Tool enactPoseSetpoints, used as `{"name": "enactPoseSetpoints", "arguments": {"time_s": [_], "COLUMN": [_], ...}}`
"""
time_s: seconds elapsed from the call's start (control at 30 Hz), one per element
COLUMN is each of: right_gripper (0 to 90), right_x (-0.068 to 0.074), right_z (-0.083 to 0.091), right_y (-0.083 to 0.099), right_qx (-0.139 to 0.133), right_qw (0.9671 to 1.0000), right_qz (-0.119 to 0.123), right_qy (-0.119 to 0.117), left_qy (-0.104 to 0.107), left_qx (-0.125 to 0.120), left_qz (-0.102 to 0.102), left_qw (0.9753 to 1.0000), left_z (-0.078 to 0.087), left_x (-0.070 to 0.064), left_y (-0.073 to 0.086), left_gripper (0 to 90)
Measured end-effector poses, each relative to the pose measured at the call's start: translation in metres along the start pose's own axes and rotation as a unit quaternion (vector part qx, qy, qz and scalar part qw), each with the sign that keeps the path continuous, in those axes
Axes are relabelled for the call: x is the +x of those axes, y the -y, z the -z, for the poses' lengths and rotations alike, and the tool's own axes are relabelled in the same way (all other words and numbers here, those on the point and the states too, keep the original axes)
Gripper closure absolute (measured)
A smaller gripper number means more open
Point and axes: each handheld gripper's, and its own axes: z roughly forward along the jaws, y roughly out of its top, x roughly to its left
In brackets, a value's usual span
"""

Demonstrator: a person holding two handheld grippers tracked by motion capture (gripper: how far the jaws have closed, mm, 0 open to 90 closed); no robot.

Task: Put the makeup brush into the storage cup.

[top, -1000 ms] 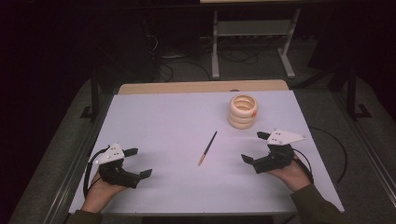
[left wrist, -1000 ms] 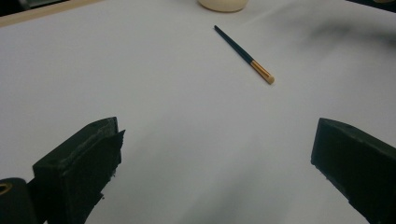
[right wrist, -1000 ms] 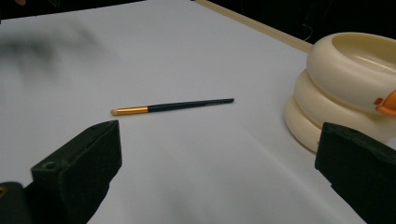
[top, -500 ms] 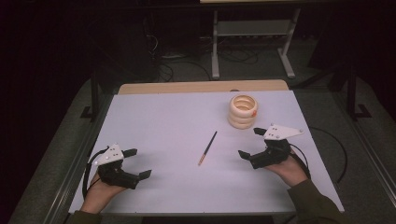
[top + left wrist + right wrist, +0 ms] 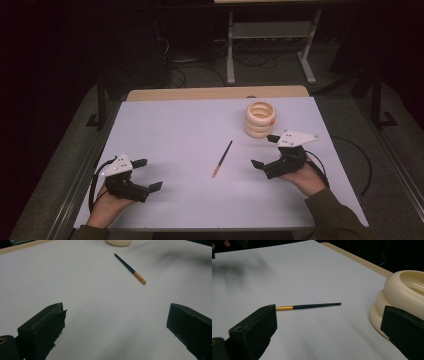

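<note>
A thin dark brush with a gold band near its lower end lies at the middle of the white table. A cream ribbed pot stands behind and right of it. My right gripper is open, just right of the brush and in front of the pot, with nothing between its jaws. In the right gripper view the brush lies ahead of the right gripper and the pot is at the right. My left gripper rests open at the front left. The left gripper view shows the brush far ahead of the left gripper.
A wooden strip runs along the table's far edge. Beyond it a metal stand and cables sit on the dark floor. A cable loops off the table's right side.
My right gripper has moved slightly left and away from the person, closer to the brush and pot. The left gripper, the brush and the pot have stayed put.
</note>
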Motion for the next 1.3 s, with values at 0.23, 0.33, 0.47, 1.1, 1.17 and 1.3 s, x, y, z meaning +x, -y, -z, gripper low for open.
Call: {"name": "enactPoseSetpoints", "arguments": {"time_s": [0.23,0.33,0.47,1.1,1.17,1.3], "right_gripper": [0.1,0.1,0.1,0.1,0.1,0.1], "right_x": [-0.001,-0.001,-0.001,0.000,0.000,-0.001], "right_z": [-0.003,-0.005,-0.008,-0.026,-0.028,-0.031], "right_y": [-0.003,-0.004,-0.006,-0.015,-0.017,-0.020], "right_qx": [0.002,0.000,0.003,0.021,0.022,0.025], "right_qw": [1.0000,1.0000,1.0000,0.9991,0.9990,0.9987], "right_qz": [-0.001,0.000,0.000,0.017,0.018,0.020], "right_qy": [0.000,-0.002,-0.005,-0.032,-0.035,-0.039], "left_qy": [0.001,0.002,0.002,0.001,0.001,0.001], "left_qx": [-0.001,0.002,0.002,-0.004,-0.005,-0.002], "left_qz": [-0.001,-0.003,-0.002,0.000,0.001,0.000], "left_qw": [1.0000,1.0000,1.0000,1.0000,1.0000,1.0000], "left_z": [-0.001,-0.001,-0.002,-0.001,-0.001,-0.001], "left_x": [0.001,0.001,0.001,0.002,0.002,0.002], "left_y": [0.000,-0.001,-0.001,-0.001,-0.001,-0.001], "left_gripper": [1.2,1.2,1.2,1.2,1.2,1.2]}}
